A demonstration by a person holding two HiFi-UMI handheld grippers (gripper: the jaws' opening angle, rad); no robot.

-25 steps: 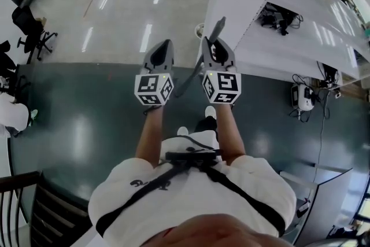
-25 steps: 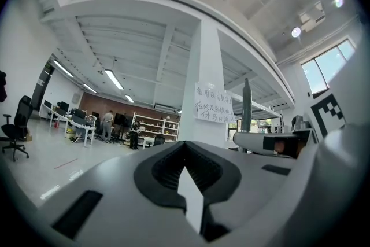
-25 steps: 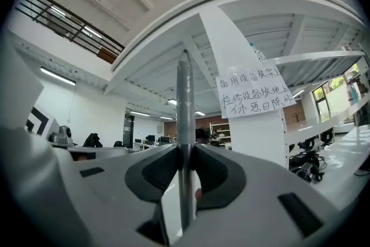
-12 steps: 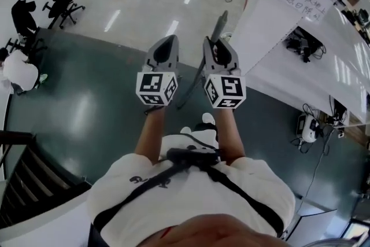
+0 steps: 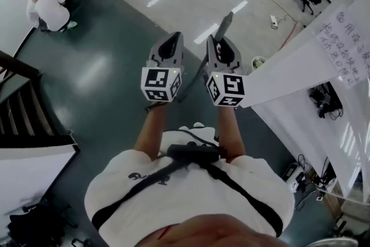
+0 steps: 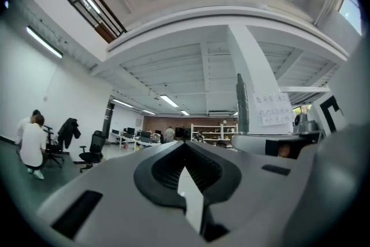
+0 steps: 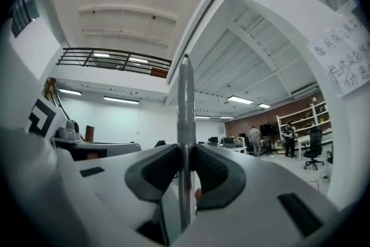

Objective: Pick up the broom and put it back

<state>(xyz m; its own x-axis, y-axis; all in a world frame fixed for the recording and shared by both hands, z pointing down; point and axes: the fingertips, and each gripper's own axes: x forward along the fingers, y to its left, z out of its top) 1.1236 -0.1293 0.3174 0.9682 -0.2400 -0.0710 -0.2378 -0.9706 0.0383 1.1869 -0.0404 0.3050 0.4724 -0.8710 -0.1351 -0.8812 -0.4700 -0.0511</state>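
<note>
white partition (image 5: pixel 289 66) = ref | broom (image 5: pixel 224 25): pole upright just left of it; likely stiff, light, slick metal, so grip mid-shaft | right gripper (image 5: pixel 216 43): clamped on shaft | left gripper (image 5: pixel 172 39): closed, empty

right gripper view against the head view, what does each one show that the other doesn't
Only the right gripper view: the jaws of the right gripper pressed on the thin grey metal broom handle, and the lit ceiling strips. Only the head view: the person's white shirt, the dark green floor and the handle's lower run. Both: the gripper, the handle and the white handwritten paper sign.
</note>
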